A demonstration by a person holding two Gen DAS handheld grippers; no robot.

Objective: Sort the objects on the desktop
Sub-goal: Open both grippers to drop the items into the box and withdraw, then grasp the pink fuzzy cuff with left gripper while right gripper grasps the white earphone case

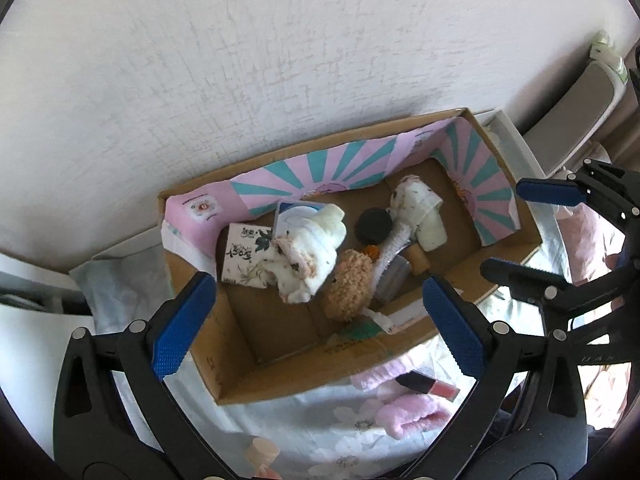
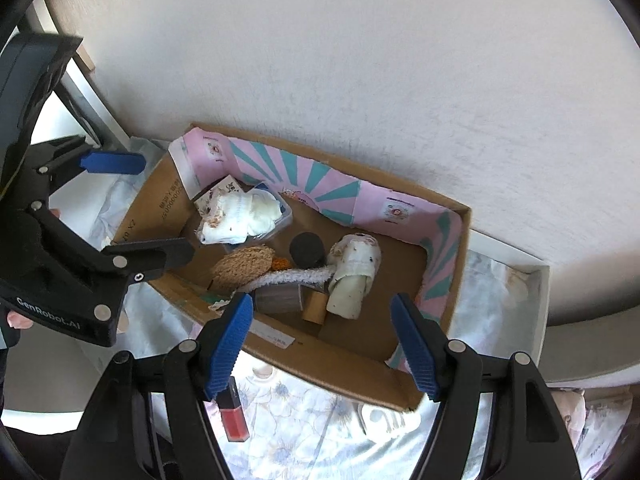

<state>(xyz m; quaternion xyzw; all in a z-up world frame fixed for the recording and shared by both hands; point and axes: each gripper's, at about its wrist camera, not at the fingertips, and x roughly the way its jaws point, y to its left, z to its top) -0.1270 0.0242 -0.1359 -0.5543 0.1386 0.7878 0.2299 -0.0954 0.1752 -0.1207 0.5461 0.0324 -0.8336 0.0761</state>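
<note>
While above box [image 1: 280,376], both tongs [image 1: 316,320] [image 2: 332,344] gape, downtilted.

Desk [image 2: 500,292], pale floral cloth over it — bearing: cardboard box [image 1: 280,376], lip gloss tube [image 2: 234,416], pink fluffy item [image 1: 416,416] — all near each other.

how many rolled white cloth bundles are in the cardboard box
2. One speckled white cloth bundle lies at the box's left end, on a blue-lidded container and patterned packet. The other white bundle lies right of the round black object. Clutter might hide more.
</note>
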